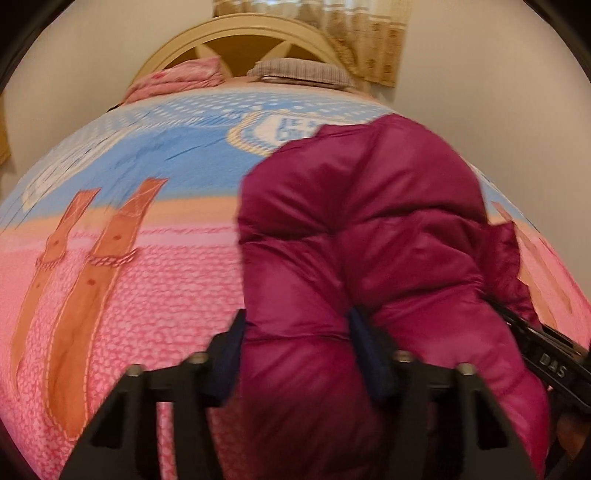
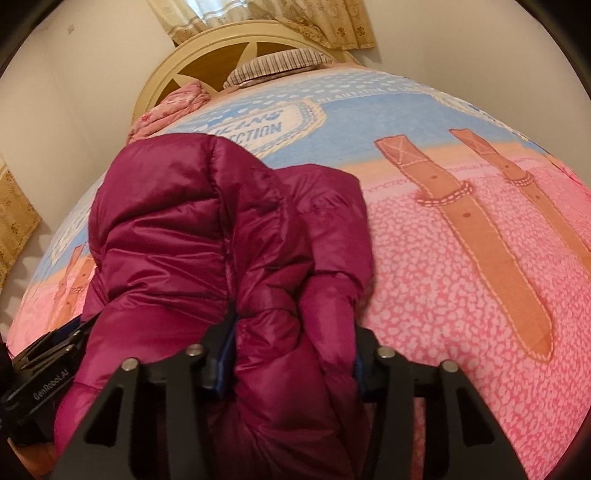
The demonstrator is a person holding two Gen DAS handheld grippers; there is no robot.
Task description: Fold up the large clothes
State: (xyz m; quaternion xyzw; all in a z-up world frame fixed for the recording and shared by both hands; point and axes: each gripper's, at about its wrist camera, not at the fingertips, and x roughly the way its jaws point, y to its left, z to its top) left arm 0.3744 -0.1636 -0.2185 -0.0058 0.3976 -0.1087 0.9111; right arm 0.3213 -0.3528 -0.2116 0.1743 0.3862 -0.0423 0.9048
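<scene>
A puffy magenta down jacket [image 1: 369, 221] lies bunched on the bed and also shows in the right wrist view [image 2: 192, 229]. My left gripper [image 1: 297, 350] is shut on a thick fold of the jacket's near edge, the padding bulging between its blue-padded fingers [image 1: 231, 350]. My right gripper [image 2: 295, 354] is shut on another fold of the same near edge. Each gripper shows at the other view's edge: the right one in the left wrist view [image 1: 546, 354], the left one in the right wrist view [image 2: 44, 369]. The jacket's underside is hidden.
The bed has a pink and blue printed cover [image 1: 129, 277] with brown strap designs [image 2: 480, 229]. A striped pillow [image 2: 277, 62] and a folded pink blanket [image 1: 177, 79] lie by the cream headboard [image 1: 236, 33]. Curtains [image 2: 295, 18] hang behind.
</scene>
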